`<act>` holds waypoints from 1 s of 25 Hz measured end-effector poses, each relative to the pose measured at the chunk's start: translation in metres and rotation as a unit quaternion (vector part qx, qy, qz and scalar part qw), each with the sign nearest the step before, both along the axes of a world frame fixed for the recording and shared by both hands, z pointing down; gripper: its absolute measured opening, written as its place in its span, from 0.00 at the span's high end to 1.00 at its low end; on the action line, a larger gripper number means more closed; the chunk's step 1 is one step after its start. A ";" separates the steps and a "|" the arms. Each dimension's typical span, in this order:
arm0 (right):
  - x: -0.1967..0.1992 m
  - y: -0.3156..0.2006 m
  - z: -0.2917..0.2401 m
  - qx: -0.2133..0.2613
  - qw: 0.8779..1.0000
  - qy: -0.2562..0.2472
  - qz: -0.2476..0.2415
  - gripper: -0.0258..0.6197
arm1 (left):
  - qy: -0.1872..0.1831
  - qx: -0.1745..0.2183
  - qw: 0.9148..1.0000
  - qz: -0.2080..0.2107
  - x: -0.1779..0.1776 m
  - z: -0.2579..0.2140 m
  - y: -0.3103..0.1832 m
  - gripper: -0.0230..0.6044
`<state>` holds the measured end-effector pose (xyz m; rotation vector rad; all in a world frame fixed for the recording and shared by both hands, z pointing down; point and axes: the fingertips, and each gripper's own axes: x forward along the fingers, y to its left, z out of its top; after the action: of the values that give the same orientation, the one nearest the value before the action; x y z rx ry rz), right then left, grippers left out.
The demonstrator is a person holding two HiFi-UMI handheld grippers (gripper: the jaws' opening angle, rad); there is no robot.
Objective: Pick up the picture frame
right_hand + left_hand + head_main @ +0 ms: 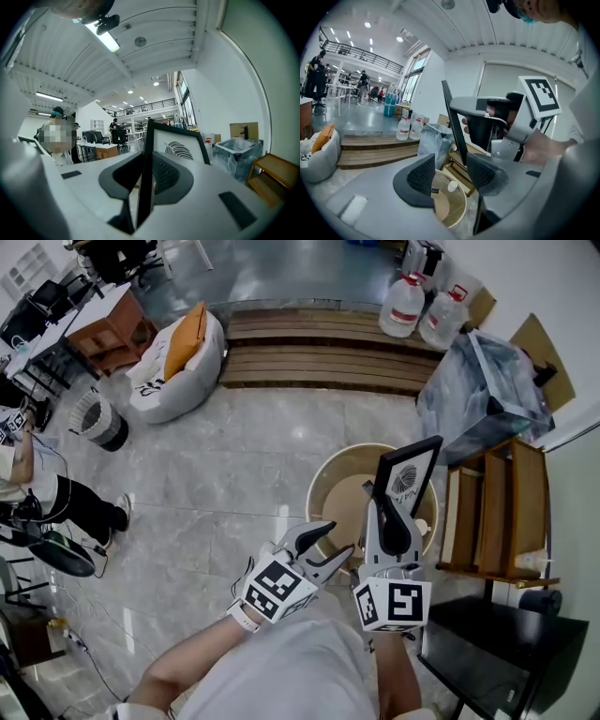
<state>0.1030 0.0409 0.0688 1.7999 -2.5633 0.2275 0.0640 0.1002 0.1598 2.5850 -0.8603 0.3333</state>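
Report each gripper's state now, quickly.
Left gripper: open, nothing between its jaws.
Right gripper: shut on the black picture frame with the leaf print.

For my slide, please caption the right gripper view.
Right gripper shut on a black rectangular picture frame with leaf print.

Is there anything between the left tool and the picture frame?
Nothing visible does. The left tool is open and empty, and the picture frame, gripped in the right tool, stands close beside it with only air between them.
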 end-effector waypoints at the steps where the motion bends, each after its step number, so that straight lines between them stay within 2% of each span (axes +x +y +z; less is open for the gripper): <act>1: 0.000 0.000 -0.001 0.002 1.000 0.001 -0.002 0.87 | 0.001 0.001 1.000 0.003 0.004 -0.001 0.001 0.66; 7: -0.011 0.015 -0.008 0.006 1.000 0.004 -0.022 0.87 | 0.024 -0.002 1.000 0.001 0.018 -0.009 0.012 0.66; 12: -0.016 0.024 -0.015 0.014 0.999 0.003 -0.038 0.87 | 0.025 0.006 1.000 -0.011 0.026 -0.012 0.007 0.66; 14: -0.016 0.028 -0.016 0.014 0.999 -0.001 -0.040 0.87 | 0.026 0.005 1.000 -0.012 0.029 -0.011 0.009 0.69; 17: -0.014 0.031 -0.017 0.014 0.999 -0.011 -0.043 0.87 | 0.023 0.005 1.000 -0.018 0.030 -0.011 0.011 0.84; 25: -0.001 0.034 -0.010 -0.018 0.997 -0.057 -0.056 0.87 | 0.007 0.001 1.000 -0.014 0.031 -0.008 0.015 0.86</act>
<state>0.1024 0.0747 0.0584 1.6709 -2.7076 0.3835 0.0948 0.1156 0.1521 2.5729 -0.8906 0.3058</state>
